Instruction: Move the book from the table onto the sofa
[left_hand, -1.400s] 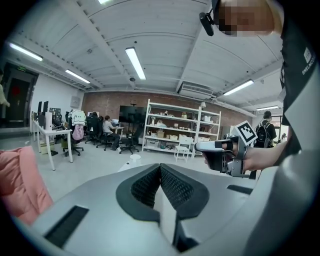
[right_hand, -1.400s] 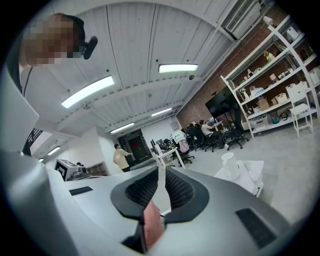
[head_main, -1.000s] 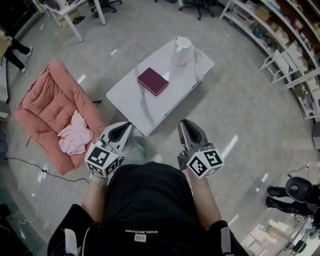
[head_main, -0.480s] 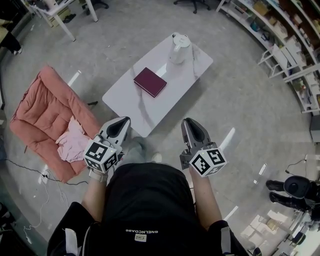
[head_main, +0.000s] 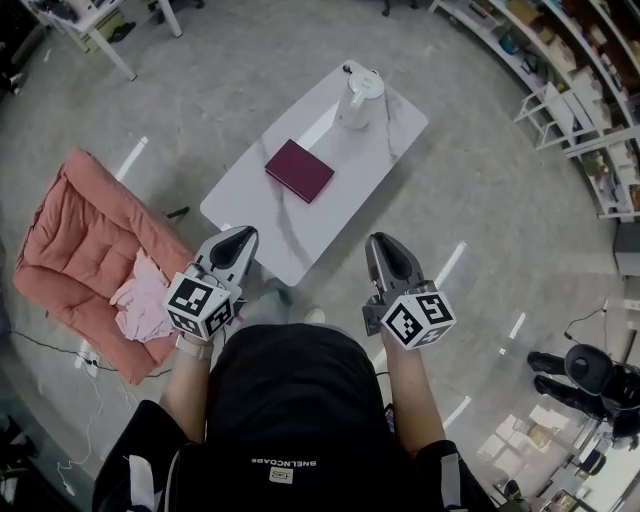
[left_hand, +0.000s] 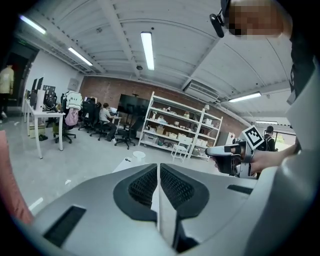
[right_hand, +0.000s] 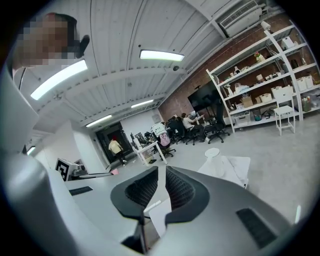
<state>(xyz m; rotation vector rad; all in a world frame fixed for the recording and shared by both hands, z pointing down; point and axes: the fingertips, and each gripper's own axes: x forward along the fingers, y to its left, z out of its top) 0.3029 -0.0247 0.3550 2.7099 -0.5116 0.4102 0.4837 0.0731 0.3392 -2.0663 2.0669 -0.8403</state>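
A dark red book (head_main: 299, 170) lies flat near the middle of the white marble-look table (head_main: 262, 208). To its left stands the low pink sofa (head_main: 80, 250) with a pale pink cloth (head_main: 143, 307) on its seat. My left gripper (head_main: 237, 238) hovers just short of the table's near corner, shut and empty. Level with it, my right gripper (head_main: 381, 243) is held beside the table's near right edge, also shut with nothing in it. In the left gripper view the jaws (left_hand: 159, 172) meet tip to tip, as they do in the right gripper view (right_hand: 161, 172).
A white kettle (head_main: 360, 100) stands at the table's far end. White shelving (head_main: 570, 70) runs along the right wall. A dark machine (head_main: 590, 375) sits on the floor at lower right. A cable (head_main: 60, 345) trails by the sofa.
The table, book and sofa have shifted slightly in the head view as I step closer. Both grippers have advanced toward the table's near end, still shut.
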